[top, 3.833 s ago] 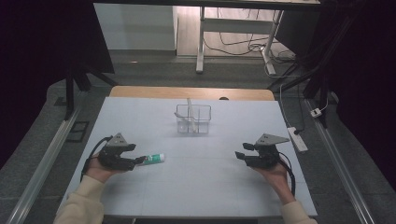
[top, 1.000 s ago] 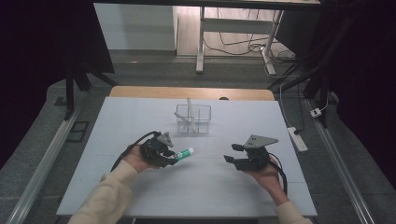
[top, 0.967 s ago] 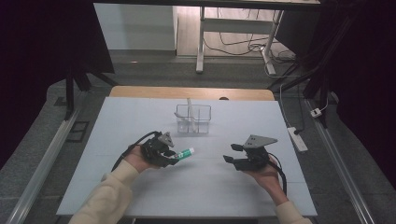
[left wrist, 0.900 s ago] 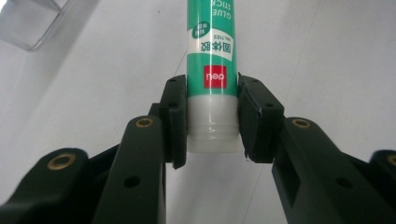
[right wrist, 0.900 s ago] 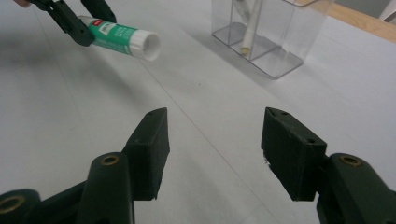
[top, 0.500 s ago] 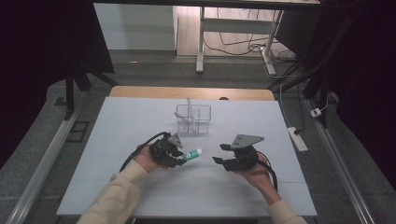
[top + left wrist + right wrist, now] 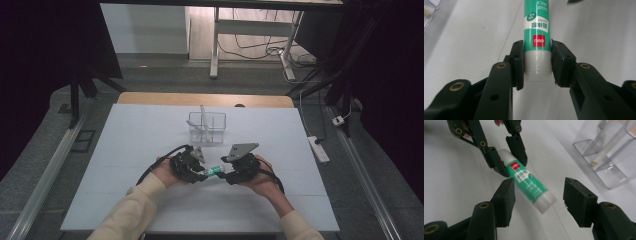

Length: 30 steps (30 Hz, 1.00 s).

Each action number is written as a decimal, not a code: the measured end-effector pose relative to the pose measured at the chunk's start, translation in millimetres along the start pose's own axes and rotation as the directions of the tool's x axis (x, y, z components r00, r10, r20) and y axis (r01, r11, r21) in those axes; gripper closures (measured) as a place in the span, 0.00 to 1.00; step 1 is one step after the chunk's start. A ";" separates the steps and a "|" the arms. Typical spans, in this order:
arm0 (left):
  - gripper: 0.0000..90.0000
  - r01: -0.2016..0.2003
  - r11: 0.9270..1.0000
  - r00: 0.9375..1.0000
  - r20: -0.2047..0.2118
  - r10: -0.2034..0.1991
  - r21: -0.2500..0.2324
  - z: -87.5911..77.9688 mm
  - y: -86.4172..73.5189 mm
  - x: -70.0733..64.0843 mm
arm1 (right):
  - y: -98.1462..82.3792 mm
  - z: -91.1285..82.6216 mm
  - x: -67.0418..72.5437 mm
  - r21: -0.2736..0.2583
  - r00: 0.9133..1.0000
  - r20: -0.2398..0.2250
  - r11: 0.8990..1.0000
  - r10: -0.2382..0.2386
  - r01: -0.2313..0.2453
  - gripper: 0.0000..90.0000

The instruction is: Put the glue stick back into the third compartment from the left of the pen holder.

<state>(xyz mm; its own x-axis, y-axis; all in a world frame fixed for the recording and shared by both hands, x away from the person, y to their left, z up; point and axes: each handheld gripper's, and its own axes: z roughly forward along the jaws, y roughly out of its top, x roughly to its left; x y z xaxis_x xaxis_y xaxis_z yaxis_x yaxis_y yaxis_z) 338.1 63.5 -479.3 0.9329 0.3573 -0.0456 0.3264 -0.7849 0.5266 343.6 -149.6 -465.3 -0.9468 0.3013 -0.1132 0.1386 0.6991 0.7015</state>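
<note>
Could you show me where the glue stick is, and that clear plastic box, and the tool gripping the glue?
glue stick (image 7: 536, 37), left gripper view, green label.
clear box (image 7: 216, 134), high view, front wall.
left gripper (image 7: 537, 63), left gripper view, between its fingers.

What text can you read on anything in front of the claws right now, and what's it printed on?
"deli": white on a red square, on the glue stick.
"GLUE STICK": on the same tube, cut off at the frame's top edge.
Chinese characters in its white patch: too small to read surely.
In the right gripper view its label is blurred.
</note>
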 end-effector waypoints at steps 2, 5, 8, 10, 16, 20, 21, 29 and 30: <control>0.72 -0.005 1.000 1.000 0.004 0.005 0.000 0.5 0.5 -0.6 | 3.1 4.2 0.9 0.019 1.000 -0.013 1.000 -0.018 0.018 0.48; 0.72 -0.004 1.000 1.000 0.010 0.004 -0.002 1.0 1.1 -1.7 | 5.5 9.1 2.2 0.043 0.999 -0.025 0.998 -0.047 0.048 0.48; 0.72 -0.009 1.000 1.000 0.021 0.009 -0.003 0.9 1.4 -2.4 | 7.1 13.0 4.1 0.079 0.996 -0.047 0.994 -0.078 0.082 0.49; 0.72 -0.009 1.000 1.000 0.028 0.009 -0.009 0.9 1.5 -3.0 | 7.9 15.9 5.4 0.103 0.993 -0.061 0.989 -0.101 0.107 0.50; 0.72 -0.028 1.000 0.998 0.061 0.029 -0.007 -1.3 1.3 -2.8 | 8.2 25.9 12.5 0.183 0.977 -0.091 0.961 -0.194 0.208 0.58; 0.72 -0.022 0.999 0.995 0.094 0.026 -0.037 -3.1 0.5 -3.1 | 5.5 30.1 16.2 0.203 0.962 -0.118 0.943 -0.245 0.265 0.65; 0.72 -0.023 0.999 0.995 0.095 0.027 -0.042 -3.7 0.3 -3.2 | 4.9 30.6 16.5 0.207 0.958 -0.131 0.939 -0.253 0.276 0.67; 0.59 0.001 0.993 0.999 0.032 0.003 -0.116 -12.1 -4.0 1.2 | 2.4 27.9 14.3 0.156 0.954 -0.144 0.947 -0.261 0.282 0.73; 0.55 0.012 0.992 1.000 0.018 -0.010 -0.129 -13.3 -4.7 1.8 | 1.4 27.7 13.3 0.147 0.957 -0.142 0.950 -0.254 0.274 0.73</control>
<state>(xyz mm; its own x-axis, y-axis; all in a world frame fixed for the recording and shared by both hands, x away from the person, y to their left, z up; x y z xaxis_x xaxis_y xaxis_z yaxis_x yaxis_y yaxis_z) 336.3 74.5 -470.6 0.9322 0.3559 -0.0665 0.3155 -0.7084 0.6313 339.3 -126.7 -485.3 -0.9823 0.0184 -0.1861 -0.0850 0.8423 0.5322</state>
